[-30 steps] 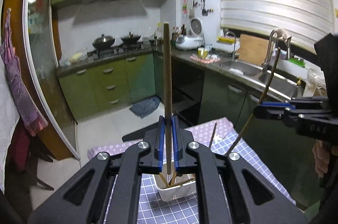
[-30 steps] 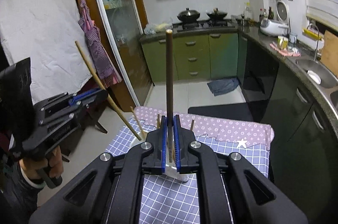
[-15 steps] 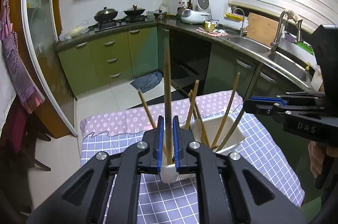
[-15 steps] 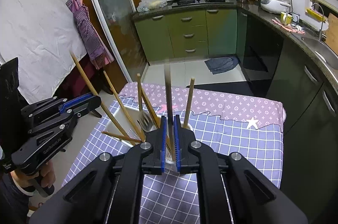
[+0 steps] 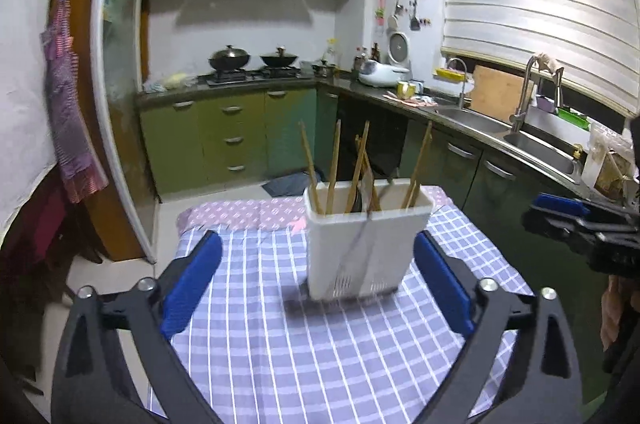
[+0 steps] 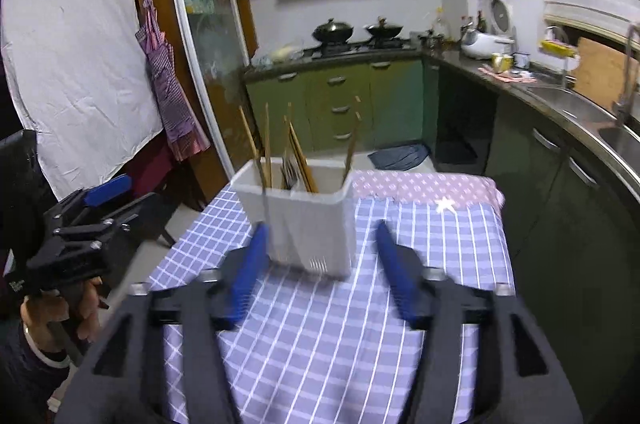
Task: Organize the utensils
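A white plastic utensil holder (image 5: 366,244) stands on the checked tablecloth (image 5: 320,344), with several wooden chopsticks (image 5: 334,164) and dark utensils upright in it. It also shows in the right wrist view (image 6: 308,220) with its chopsticks (image 6: 267,144). My left gripper (image 5: 316,288) is open and empty, its blue pads wide apart just in front of the holder. My right gripper (image 6: 324,264) is open and empty, close in front of the holder. Each gripper shows at the edge of the other's view.
The small table carries a purple patterned cloth (image 5: 240,214) under the checked one. Green kitchen cabinets (image 5: 224,140), a stove with pots (image 5: 256,58) and a sink counter (image 5: 520,140) lie beyond. A glass door frame (image 6: 188,64) stands at the left.
Both grippers have let go of the chopsticks they held, opened wide and drawn back. The chopsticks now stand in the holder.
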